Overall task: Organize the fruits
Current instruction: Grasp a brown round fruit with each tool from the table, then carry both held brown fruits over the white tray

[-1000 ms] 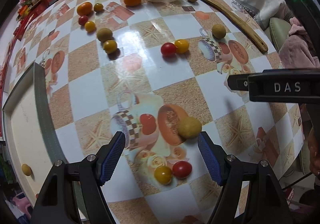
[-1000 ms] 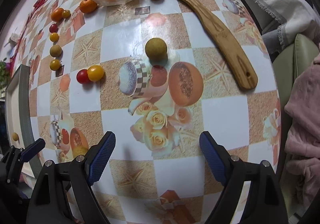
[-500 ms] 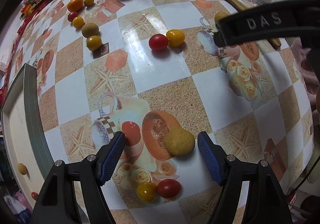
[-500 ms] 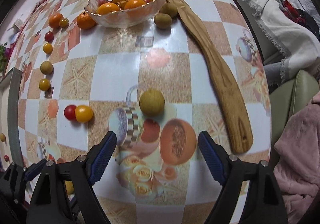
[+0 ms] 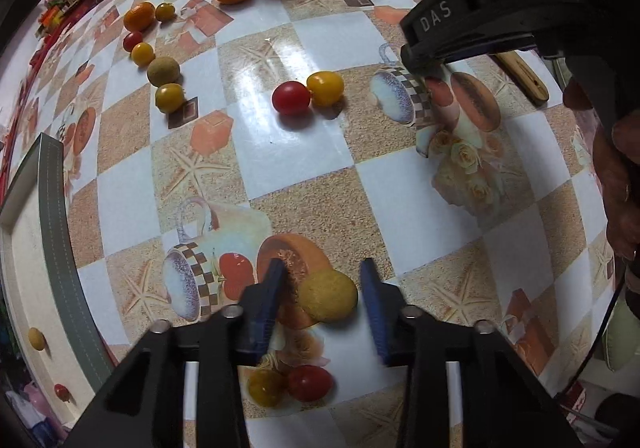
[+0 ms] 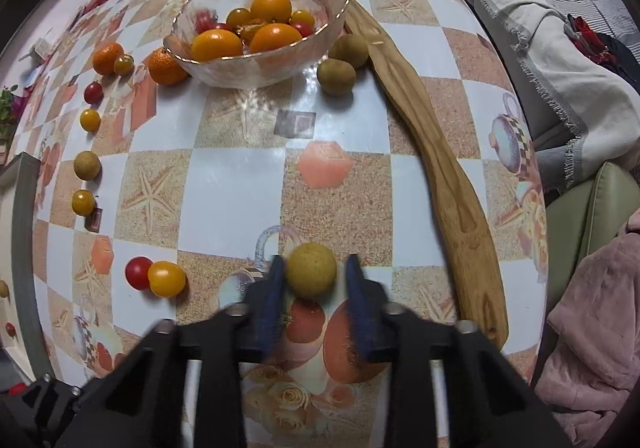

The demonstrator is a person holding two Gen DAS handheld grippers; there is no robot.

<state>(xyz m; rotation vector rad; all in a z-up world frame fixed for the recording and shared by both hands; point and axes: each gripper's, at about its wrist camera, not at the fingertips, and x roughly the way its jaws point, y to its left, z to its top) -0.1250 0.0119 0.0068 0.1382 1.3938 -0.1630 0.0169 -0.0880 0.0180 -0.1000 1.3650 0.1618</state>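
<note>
Largest in our view is the table (image 6: 236, 183), spread with a glossy checkered cloth printed with cups, roses and starfish. Along its right side we see a long wooden paddle (image 6: 432, 151) lying flat, its far end just beside a glass bowl (image 6: 256, 65) with a gilt rim; the bowl holds oranges and several small tomatoes. Two brownish-green round fruits (image 6: 337, 77) sit between bowl and paddle, and a mandarin (image 6: 167, 66) rests against the bowl's left side. Further left we count a loose line of fruit (orange, red, yellow and one tan) running down that edge of the cloth. A red cherry tomato (image 5: 291, 97) and a yellow one (image 5: 325, 87) touch each other near the middle. Our left gripper (image 5: 323, 294) points down at the table, and its blue jaws are closing around a tan round fruit (image 5: 328, 295): the left pad looks to be at the fruit, while a narrow gap shows on the right. Just below it lie another yellow tomato (image 5: 265, 386) and a red one (image 5: 310, 382), side by side. Our right gripper (image 6: 312, 280) is likewise closing, its blurred pads flanking a second tan fruit (image 6: 311, 270) that sits on the printed cup, with slim gaps on both sides, so no firm grip shows there.
</note>
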